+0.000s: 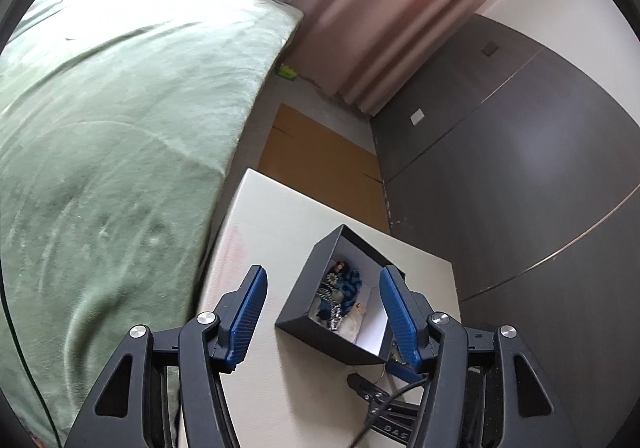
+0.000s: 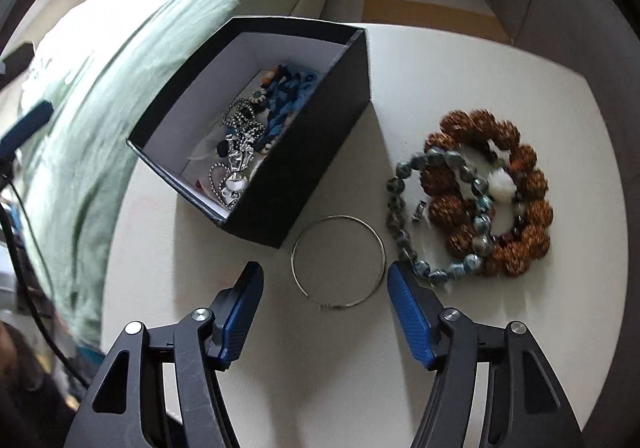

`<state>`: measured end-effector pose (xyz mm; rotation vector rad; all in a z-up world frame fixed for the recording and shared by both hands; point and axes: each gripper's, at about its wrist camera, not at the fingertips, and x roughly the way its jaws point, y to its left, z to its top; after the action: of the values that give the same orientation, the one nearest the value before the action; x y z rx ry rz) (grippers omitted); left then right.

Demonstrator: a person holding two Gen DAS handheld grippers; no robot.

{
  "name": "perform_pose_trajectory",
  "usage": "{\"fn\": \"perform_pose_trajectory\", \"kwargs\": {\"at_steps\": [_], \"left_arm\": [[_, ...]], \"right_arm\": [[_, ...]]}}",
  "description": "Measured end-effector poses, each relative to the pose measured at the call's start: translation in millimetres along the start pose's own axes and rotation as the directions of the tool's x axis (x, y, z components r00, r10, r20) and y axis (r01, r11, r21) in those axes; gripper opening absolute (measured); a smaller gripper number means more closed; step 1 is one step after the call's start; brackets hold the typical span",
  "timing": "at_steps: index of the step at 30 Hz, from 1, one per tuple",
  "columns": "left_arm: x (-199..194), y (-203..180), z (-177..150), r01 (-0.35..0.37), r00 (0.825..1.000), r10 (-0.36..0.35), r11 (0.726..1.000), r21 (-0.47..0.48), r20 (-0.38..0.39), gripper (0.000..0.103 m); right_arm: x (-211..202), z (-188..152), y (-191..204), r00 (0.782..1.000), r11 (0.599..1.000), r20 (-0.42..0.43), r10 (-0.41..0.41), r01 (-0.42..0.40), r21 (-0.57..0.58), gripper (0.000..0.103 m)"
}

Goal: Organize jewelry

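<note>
While both blue-padded grippers, left (image 1: 322,302) and right (image 2: 325,296), gape empty, one black cardboard box (image 2: 312,152) of jewelry sits at eleven o'clock from one silver hoop (image 2: 339,262); three beaded bracelets (image 2: 480,200) at two; lettering "DAS"

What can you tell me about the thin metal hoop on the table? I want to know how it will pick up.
The thin metal hoop is a slim, silvery wire ring, seemingly a bangle or large hoop earring, with a small clasp-like joint at its near edge. It lies flat on the white table, just in front of the black box corner and left of the grey bead string. Whether it touches either is unclear. The open right hand-held gripper brackets it without contact.
</note>
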<state>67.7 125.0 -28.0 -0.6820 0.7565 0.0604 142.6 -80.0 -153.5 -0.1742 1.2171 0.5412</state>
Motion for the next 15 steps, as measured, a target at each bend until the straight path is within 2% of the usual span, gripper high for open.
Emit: {"fn": "perform_pose_trajectory", "kwargs": {"at_steps": [5, 6, 7, 8, 15], "left_arm": [[-8.9, 7.5, -1.8, -0.005, 1.0, 0.005, 1.0, -0.011, 0.006, 0.06], [-10.4, 8.7, -2.4, -0.006, 1.0, 0.006, 1.0, -0.012, 0.007, 0.06], [-12.9, 10.0, -3.6, -0.006, 1.0, 0.006, 1.0, -0.014, 0.008, 0.06], [-14.8, 10.5, -4.0, -0.006, 1.0, 0.006, 1.0, -0.014, 0.009, 0.06], [-25.6, 12.3, -9.3, -0.007, 1.0, 0.008, 1.0, -0.011, 0.017, 0.06]], "right_arm": [[5.3, -4.6, 22.6, 0.993, 0.989, 0.021, -0.119, 0.121, -0.091, 0.065], [6.0, -6.0, 26.2, 0.993, 0.989, 0.027, -0.119, 0.121, -0.088, 0.065], [5.7, -7.0, 25.5, 0.993, 0.989, 0.03, -0.118, 0.12, -0.085, 0.06], [4.6, -7.9, 25.3, 0.992, 0.989, 0.034, -0.119, 0.122, -0.088, 0.05], [-8.9, -24.5, 11.4, 0.994, 0.992, 0.026, -0.105, 0.106, -0.064, 0.047]]}}
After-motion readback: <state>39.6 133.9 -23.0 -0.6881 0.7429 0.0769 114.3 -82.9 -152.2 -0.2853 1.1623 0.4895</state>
